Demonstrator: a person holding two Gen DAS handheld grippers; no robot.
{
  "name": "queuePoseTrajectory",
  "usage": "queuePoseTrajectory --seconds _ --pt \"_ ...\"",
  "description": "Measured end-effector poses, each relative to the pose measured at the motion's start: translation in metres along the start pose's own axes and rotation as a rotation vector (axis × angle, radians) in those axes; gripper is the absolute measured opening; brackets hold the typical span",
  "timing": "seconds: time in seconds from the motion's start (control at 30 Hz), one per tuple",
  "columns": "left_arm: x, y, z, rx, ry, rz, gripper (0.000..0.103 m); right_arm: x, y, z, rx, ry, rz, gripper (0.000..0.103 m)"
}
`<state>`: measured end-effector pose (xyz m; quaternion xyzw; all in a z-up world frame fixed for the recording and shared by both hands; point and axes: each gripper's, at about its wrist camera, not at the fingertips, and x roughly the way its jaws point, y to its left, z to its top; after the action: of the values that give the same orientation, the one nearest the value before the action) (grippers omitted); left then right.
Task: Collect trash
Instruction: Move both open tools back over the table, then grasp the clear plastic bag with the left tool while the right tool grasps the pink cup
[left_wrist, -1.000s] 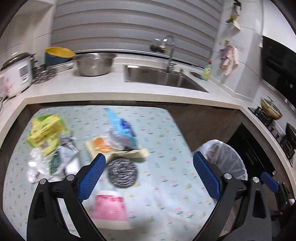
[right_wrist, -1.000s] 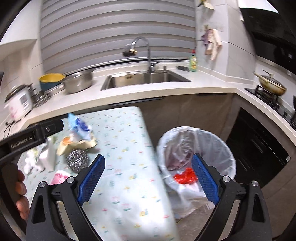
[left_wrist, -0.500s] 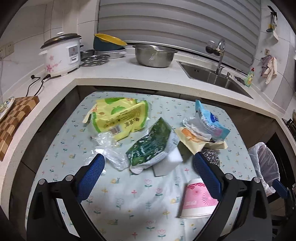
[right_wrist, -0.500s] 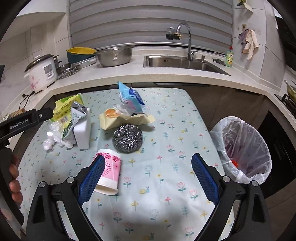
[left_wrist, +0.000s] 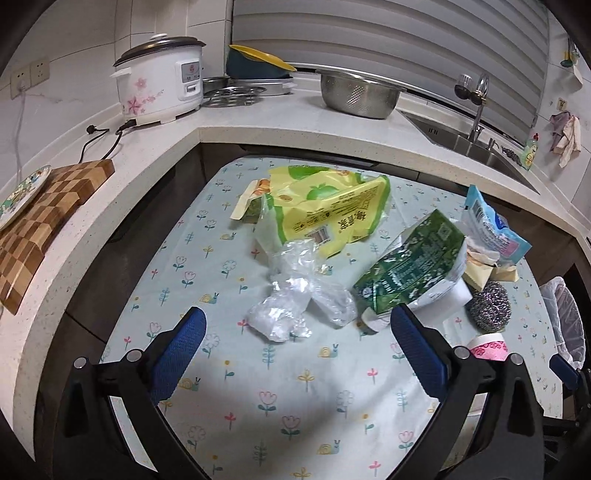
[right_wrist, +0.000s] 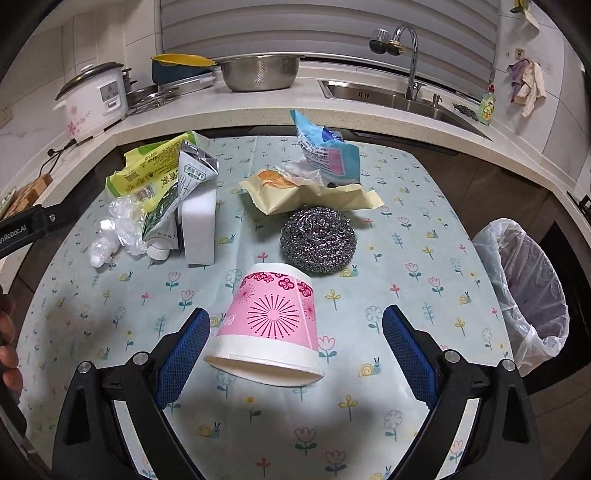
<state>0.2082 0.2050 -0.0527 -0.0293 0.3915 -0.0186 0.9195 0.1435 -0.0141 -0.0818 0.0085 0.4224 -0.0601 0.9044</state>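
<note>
Trash: scattered over the flowered table cloth (right_wrist: 424, 236), nothing gathered from the table at this moment; the pile sits toward the far and left side, the bin off the right edge.
Bin: white-lined trash bin (right_wrist: 524, 295) stands beside the table's right edge, mouth open. A second ago the right camera looked straight into it; now it faces the table again, so I judge a drop just finished and a new pick is starting.
Yellow bag: yellow-green wrapper (left_wrist: 325, 210) lies flat at the far left, largest piece, partly under the clear plastic.
Green carton: crumpled green carton (left_wrist: 410, 266) leans on a white block (right_wrist: 197, 225), cap end toward the camera.
Blue packet: blue packet (right_wrist: 325, 151) stands on the beige paper wrapper (right_wrist: 314, 195).
Scourer: steel wool ball (right_wrist: 317, 240) just beyond the cup.
Cup: pink paper cup (right_wrist: 273, 321) lies on its side, rim toward the right gripper (right_wrist: 295, 350), between its spread, empty fingers. Half a second ago it lay farther ahead; likely next pick.
Clear plastic: crumpled plastic film (left_wrist: 291, 299) sits ahead of the left gripper (left_wrist: 295, 350), which is wide open and holds nothing; the view has closed in on it.
</note>
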Motion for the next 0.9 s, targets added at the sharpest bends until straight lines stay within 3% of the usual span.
queuePoseTrajectory --seconds 0.57,0.9 --pt "0.075 0.023 -0.006 0.068 0.089 0.012 0.096 0.049 0.021 -0.003 -0.007 0.104 -0.043 0.09" --pt "0.101 0.011 -0.002 0.096 0.112 -0.037 0.095 0.055 0.02 -0.005 0.036 0.097 -0.011 0.09"
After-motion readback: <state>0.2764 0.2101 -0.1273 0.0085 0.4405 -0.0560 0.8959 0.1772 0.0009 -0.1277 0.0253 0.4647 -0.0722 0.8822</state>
